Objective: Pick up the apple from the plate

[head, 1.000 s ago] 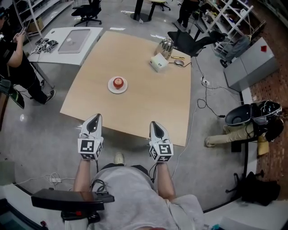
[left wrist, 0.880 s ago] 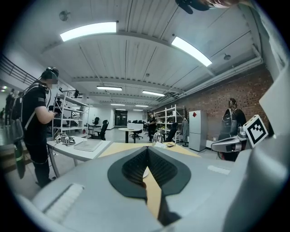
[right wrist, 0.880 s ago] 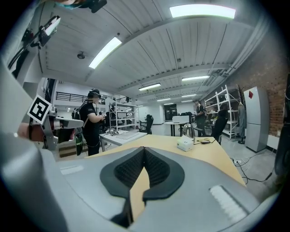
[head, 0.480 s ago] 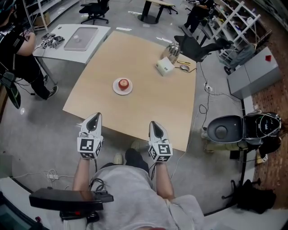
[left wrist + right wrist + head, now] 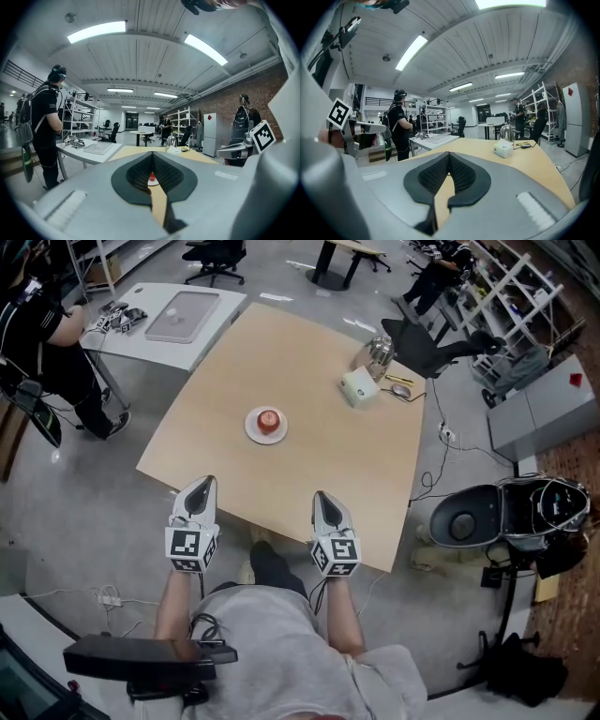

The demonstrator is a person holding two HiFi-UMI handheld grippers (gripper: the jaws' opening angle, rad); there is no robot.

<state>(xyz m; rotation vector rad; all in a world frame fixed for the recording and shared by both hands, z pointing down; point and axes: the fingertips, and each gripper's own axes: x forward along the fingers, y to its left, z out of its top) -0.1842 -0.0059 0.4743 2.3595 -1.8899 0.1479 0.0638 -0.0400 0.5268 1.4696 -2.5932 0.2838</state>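
A red apple (image 5: 269, 419) sits on a small white plate (image 5: 256, 432) near the middle of the tan table (image 5: 328, 456). In the left gripper view the apple (image 5: 152, 177) shows small through the hollow between the pads. My left gripper (image 5: 200, 486) is at the table's near edge, shut and empty. To its right, my right gripper (image 5: 322, 498) reaches just over that edge, also shut and empty. Both point toward the plate, which is well ahead of them. In the gripper views the left gripper (image 5: 152, 153) and the right gripper (image 5: 449, 153) each have their tips meeting.
A white box (image 5: 359, 387) and a metal kettle (image 5: 379, 352) stand at the table's far right corner. A white side table (image 5: 183, 315) with a laptop is at the far left, with a person (image 5: 37, 315) beside it. A black chair (image 5: 441, 343) and a round bin (image 5: 469, 517) are on the right.
I have stepped closer to the table: the plate and apple sit nearer in the head view and both grippers now reach the near edge. Both stay shut.
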